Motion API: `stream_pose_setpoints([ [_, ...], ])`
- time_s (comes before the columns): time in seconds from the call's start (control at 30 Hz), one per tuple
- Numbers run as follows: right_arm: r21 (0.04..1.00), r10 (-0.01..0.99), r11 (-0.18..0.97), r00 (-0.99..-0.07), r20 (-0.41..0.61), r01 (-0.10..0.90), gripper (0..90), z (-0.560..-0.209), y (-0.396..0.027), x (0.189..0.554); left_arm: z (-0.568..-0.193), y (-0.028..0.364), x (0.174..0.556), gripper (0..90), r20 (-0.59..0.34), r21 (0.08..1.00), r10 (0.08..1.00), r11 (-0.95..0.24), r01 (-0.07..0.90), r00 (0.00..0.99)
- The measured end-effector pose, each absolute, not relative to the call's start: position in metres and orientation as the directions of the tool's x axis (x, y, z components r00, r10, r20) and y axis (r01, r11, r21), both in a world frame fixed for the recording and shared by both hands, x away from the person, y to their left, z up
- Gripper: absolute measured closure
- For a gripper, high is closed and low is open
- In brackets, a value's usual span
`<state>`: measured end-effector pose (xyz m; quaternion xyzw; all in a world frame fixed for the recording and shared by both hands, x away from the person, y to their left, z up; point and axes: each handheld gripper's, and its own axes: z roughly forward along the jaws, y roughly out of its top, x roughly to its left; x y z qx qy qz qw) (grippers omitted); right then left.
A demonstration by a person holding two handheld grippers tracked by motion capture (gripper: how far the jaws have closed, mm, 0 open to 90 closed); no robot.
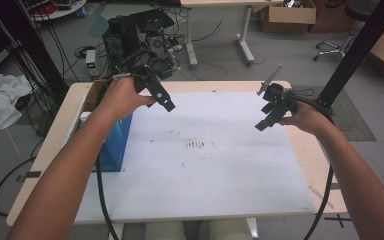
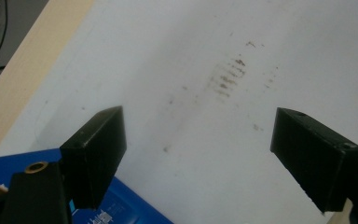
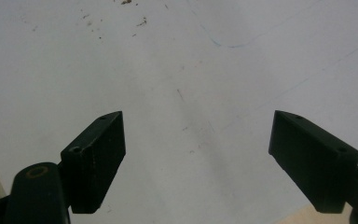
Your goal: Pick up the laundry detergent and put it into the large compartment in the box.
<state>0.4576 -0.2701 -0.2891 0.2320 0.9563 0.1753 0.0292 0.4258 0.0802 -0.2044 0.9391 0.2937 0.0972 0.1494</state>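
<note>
White sheet (image 1: 205, 165) covers the pale wood table (image 1: 307, 150); matte, scuffed, with brown smudges (image 2: 228, 77) ahead of the left gripper (image 2: 198, 154) fingers. Left gripper: jaws wide apart, nothing between them. Blue box (image 2: 121, 210), glossy, lies under the left finger (image 2: 98, 154); white print on it too blurred to read. Right gripper (image 3: 196, 158): blocky black jaws spread wide, empty, over bare sheet with faint scratches and a thin blue pen line (image 3: 228, 45).

Both tongs, left (image 1: 166, 101) and right (image 1: 266, 120), hover with jaws spread wide.
</note>
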Motion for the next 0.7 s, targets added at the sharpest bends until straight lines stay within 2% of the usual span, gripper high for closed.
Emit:
stream_pose_setpoints([
  [0.5, 0.353, 0.45, 0.831, -0.892, 0.025, 0.429, 18.4, -0.29, -0.27, 0.459, -0.219, 0.058, 0.427, 19.0, 0.101, 0.285, 0.469, -0.859, 0.426, 0.878],
  [0.7, 0.353, 0.444, 0.834, -0.895, 0.026, 0.424, 18.4, -0.29, -0.267, 0.46, -0.222, 0.058, 0.426, 19.1, 0.096, 0.28, 0.464, -0.862, 0.423, 0.881],
])
